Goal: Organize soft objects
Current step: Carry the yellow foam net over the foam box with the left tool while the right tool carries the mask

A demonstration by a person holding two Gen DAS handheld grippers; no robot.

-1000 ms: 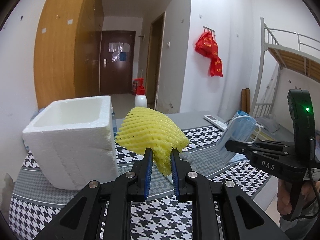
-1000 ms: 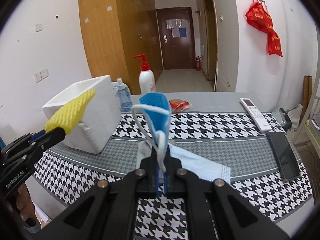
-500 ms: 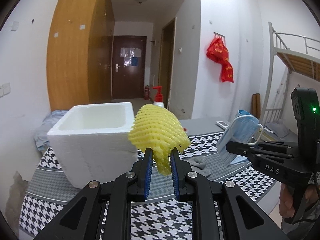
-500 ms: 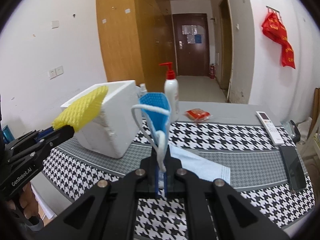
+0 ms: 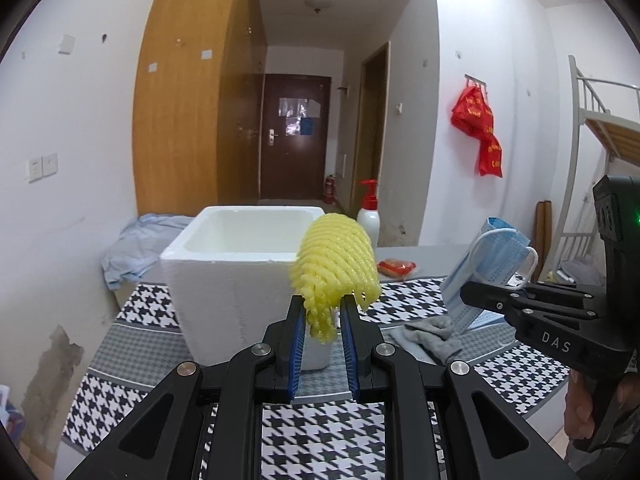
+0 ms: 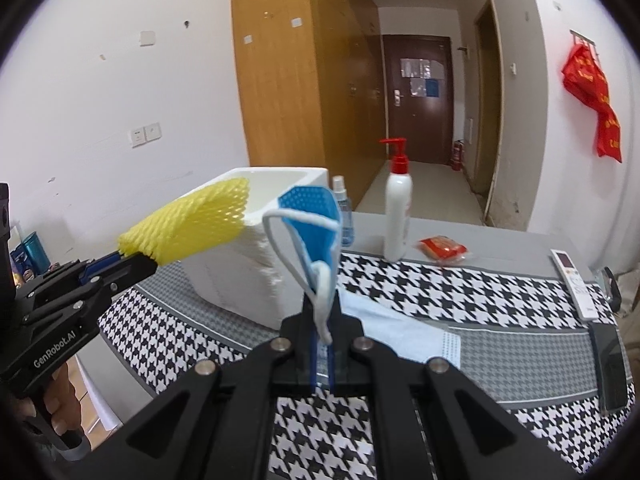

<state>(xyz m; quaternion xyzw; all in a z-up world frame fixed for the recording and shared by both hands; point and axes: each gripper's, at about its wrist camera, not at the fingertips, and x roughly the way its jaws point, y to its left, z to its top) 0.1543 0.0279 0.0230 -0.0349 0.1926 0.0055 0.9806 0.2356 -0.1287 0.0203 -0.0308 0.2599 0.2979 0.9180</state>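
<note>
Both pairs of fingers are closed on soft things, and we hold both up above the table. Our left gripper (image 5: 322,322) pinches the lower end of a yellow foam net (image 5: 336,264); its jaws have just been closing a little further on the foam squeezed between them. Our right gripper (image 6: 320,320) is clamped tight on a blue face mask (image 6: 314,220), with the white ear loop hanging down beside the pads.

The white foam box (image 5: 224,280) stands near the left edge of the table (image 5: 320,436), its mouth open. We judge it to be where these things go, and both now hang close to its near right corner, not yet over the opening.

What could go wrong: the net springs back and may catch on the rim. The mask is held by a thin edge, so the loose loop could snag on the box wall or on our other gripper.

Only the left view shows the empty inside of the box and a grey cloth (image 5: 430,336) lying on the table. Only the right view shows a second pale mask (image 6: 404,336) flat on the table, a remote (image 6: 572,280) and a phone (image 6: 610,364) at the right edge.
</note>
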